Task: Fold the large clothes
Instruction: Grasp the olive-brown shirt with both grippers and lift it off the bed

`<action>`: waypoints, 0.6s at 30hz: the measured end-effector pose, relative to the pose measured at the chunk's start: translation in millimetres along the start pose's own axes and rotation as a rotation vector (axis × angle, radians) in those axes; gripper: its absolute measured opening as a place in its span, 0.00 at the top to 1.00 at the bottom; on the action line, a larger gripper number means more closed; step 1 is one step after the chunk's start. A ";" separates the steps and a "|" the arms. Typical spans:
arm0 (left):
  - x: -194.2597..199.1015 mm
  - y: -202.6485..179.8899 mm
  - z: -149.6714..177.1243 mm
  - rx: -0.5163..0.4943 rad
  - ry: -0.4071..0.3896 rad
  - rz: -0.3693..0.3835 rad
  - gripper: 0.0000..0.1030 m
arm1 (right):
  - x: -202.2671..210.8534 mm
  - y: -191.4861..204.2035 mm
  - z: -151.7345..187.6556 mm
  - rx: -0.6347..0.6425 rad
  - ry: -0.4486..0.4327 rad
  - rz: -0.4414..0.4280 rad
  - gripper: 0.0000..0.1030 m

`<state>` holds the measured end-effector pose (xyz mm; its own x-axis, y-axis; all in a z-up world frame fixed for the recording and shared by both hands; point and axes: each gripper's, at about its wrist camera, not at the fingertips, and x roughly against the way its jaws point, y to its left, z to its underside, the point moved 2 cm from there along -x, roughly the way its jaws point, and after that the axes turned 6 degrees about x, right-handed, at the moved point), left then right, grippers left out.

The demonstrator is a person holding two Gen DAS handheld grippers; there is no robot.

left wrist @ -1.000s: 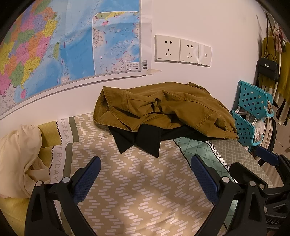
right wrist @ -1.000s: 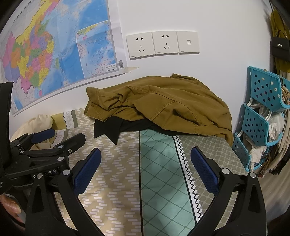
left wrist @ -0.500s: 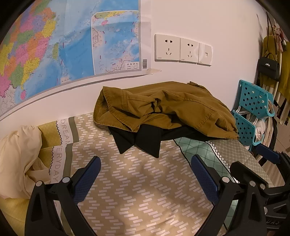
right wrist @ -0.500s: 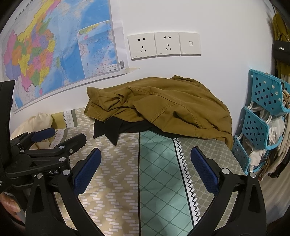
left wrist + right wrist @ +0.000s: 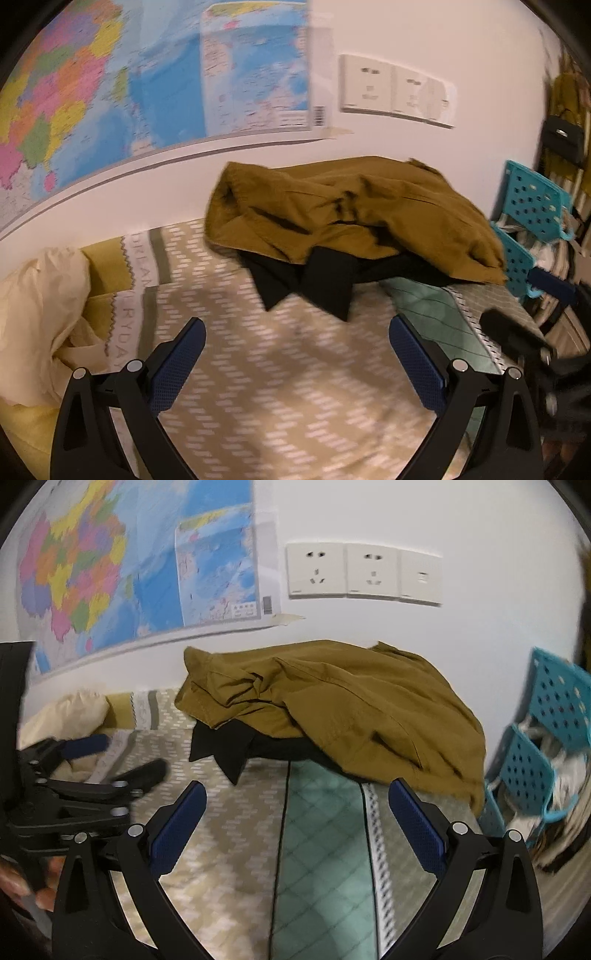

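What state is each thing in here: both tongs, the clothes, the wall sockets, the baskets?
left tongs: open, empty, above the bedspread.
right tongs: open, empty.
mustard jacket: crumpled heap, unfolded, lying on the black garment.
black garment: mostly covered, corners sticking out.
wall sockets: nothing plugged in.
teal baskets: stacked, stuffed.

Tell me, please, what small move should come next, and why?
Probably move both grippers forward to the brown garment. The left hand-held gripper and the right hand-held gripper are open and empty over the bedsheet, while the garment lies crumpled near the wall on a black garment, not yet touched.
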<state>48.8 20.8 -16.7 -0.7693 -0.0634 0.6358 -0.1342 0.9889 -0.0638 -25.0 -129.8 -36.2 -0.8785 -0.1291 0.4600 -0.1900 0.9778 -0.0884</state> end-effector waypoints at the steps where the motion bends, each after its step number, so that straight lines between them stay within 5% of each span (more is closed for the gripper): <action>1: -2.9 5.3 -1.8 0.006 0.002 -0.014 0.07 | -8.7 0.1 -5.4 0.027 0.012 0.002 0.05; 9: -22.9 44.6 -12.0 0.044 0.013 -0.103 0.07 | -111.7 15.1 -64.3 0.276 0.103 0.023 0.05; 16: -41.3 68.0 -13.1 0.066 0.046 -0.146 0.07 | -169.9 46.4 -92.1 0.527 0.097 0.046 0.07; 17: -43.3 69.7 -13.3 0.069 0.052 -0.149 0.07 | -172.6 48.2 -93.8 0.540 0.106 0.031 0.17; 18: -45.7 72.9 -13.6 0.072 0.058 -0.152 0.07 | -172.4 50.3 -96.0 0.564 0.113 -0.014 0.46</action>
<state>82.7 97.6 -40.0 -0.6997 -0.2019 0.6853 -0.2928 0.9560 -0.0173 159.0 -42.5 -35.1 -0.8274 -0.0929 0.5539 -0.4335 0.7327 -0.5247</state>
